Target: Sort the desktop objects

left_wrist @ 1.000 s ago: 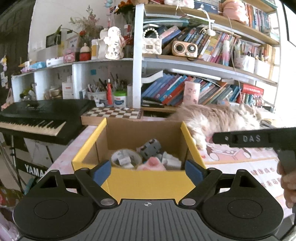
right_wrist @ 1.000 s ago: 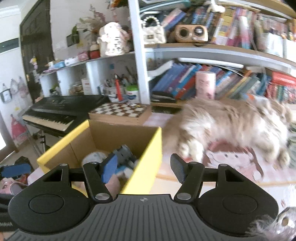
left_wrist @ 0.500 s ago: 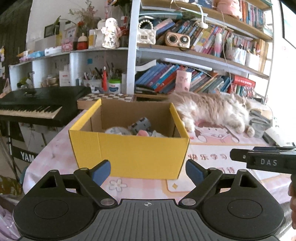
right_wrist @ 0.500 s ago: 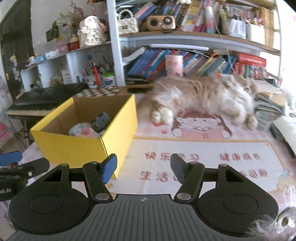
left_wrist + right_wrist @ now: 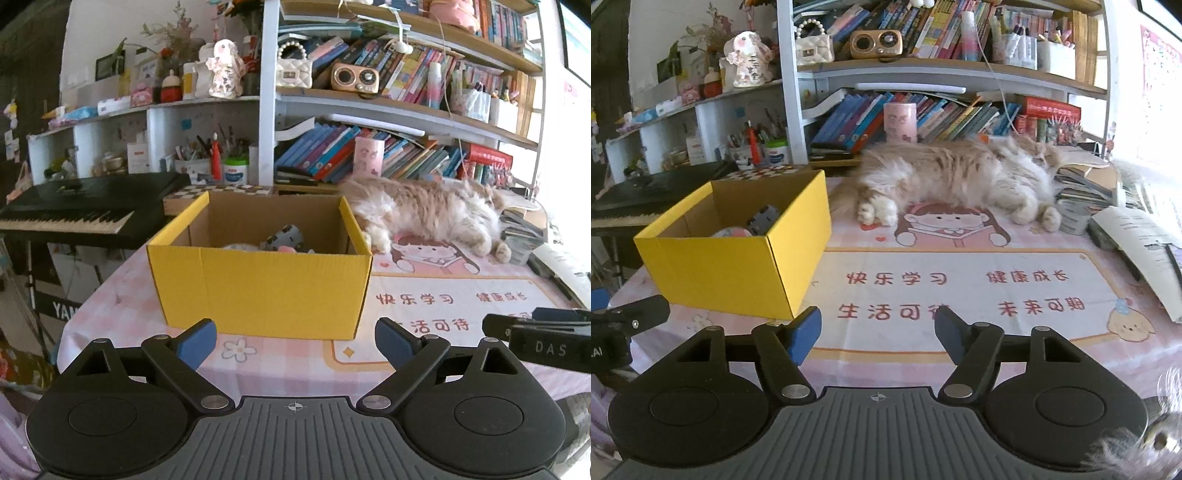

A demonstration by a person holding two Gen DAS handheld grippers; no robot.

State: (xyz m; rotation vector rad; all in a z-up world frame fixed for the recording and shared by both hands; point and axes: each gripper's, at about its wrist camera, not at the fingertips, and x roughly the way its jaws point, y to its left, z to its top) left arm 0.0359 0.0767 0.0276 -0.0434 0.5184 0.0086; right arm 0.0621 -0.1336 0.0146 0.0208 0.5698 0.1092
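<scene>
Your left gripper (image 5: 293, 334) and right gripper (image 5: 877, 332) have both just been opening, and nothing is between their jaws. The yellow box (image 5: 264, 286), with sorted things inside, stands just ahead of the left gripper, ahead-left of the right. I judge you are backing off after a drop. The mat (image 5: 960, 291) reads "快乐学习"; the right gripper body shows "DAS".

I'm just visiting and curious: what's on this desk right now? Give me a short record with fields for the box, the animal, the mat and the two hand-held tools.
Box: yellow cardboard box, open top, standing on the desk's left part, several small items inside
Animal: fluffy cat lying stretched out behind the mat, right of the box
Mat: pink printed desk mat, nothing standing on its middle
Left tool: left tool open, empty, jaws just opening, facing the box
Right tool: right tool open, empty, jaws just opening, over the mat
</scene>
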